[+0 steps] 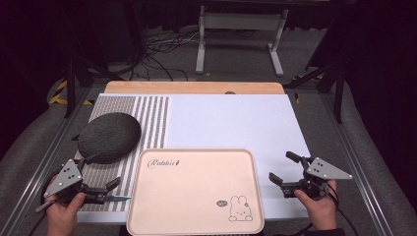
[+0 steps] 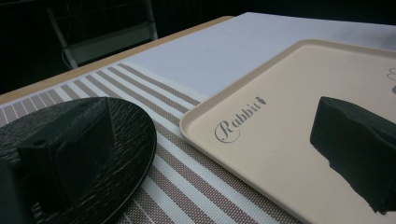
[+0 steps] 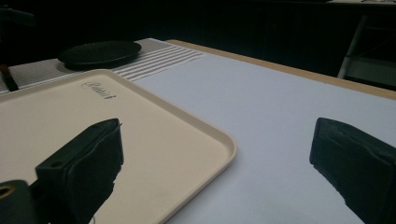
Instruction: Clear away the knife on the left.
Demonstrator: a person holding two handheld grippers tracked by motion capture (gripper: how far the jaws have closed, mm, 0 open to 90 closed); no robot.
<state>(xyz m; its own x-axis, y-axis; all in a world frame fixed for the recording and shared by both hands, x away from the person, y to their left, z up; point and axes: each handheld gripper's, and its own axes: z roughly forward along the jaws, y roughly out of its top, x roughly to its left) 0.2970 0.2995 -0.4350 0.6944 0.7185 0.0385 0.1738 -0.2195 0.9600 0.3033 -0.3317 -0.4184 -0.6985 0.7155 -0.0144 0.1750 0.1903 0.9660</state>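
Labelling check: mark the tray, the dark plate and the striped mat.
tray point(image 1: 196, 191): high view, bare middle of its floor.
dark plate point(image 1: 109, 136): high view, centre of its top face.
striped mat point(image 1: 152, 123): high view, bare stripes right of the plate.

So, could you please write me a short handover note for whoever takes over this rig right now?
Left gripper: open, nothing between its jaws, low over the striped placemat at the tray's left edge, close to the dark round plate.
Right gripper: open, holding nothing, over the white mat just right of the tray.
Beige tray: flat at the near edge of the table, nothing on it.
The plate lies on the placemat, apart from the tray.
Done: nothing has been gripped or placed that I can see.
Left: probably moving the plate or the tray; the grippers flank the tray.
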